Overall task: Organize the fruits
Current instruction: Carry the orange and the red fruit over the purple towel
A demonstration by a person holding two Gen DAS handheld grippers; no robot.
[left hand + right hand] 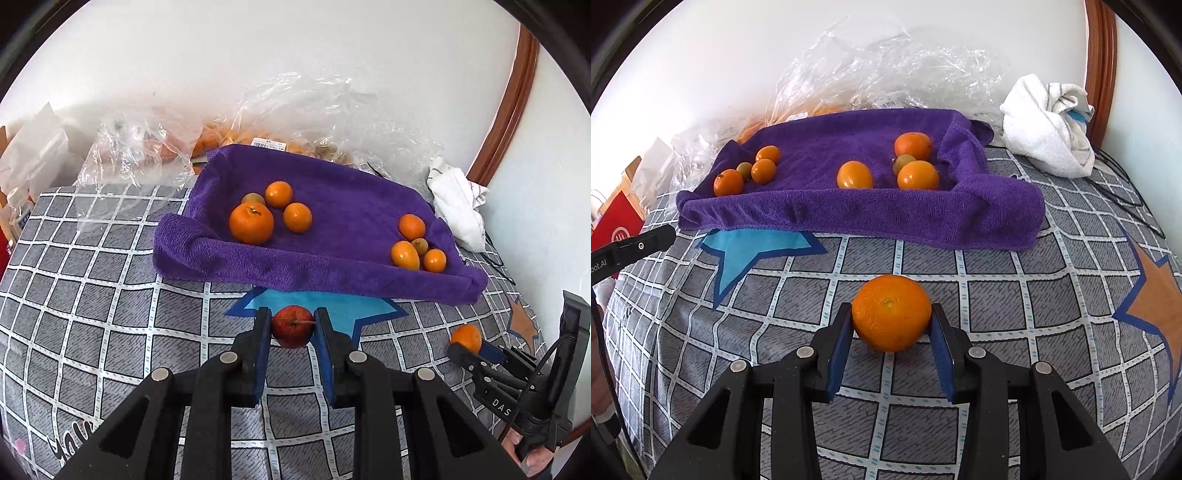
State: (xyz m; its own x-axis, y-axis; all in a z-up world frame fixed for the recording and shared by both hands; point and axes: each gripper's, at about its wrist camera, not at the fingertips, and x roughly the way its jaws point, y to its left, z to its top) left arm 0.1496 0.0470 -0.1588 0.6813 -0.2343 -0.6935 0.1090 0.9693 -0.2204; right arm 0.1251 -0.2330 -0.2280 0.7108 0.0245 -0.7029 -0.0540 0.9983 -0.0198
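Angling downward over the gridded quilt [997, 295], the left gripper [293, 325] pinches a small red apple [291, 326]. Right gripper [892, 321] clamps a dimpled round orange [892, 312], fuzzy purple towel [849, 214] just beyond.

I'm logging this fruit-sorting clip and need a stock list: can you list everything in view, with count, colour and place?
Purple towel: one, purple, spread on the bedcover with raised edges.
Fruits on the towel: eight; six orange and two greenish-yellow, in two groups, left and right.
Small red fruit: one, red, gripped in the left tongs.
Orange: one, orange, gripped in the right tongs.
Bedcover: one, grey with white grid and blue and orange stars.
Plastic bags: clear, crumpled behind the towel, some holding orange fruit.
White cloth: one, bunched at the towel's right.
Left tongs: black, blue pads, shut.
Right tongs: black, blue pads, shut.
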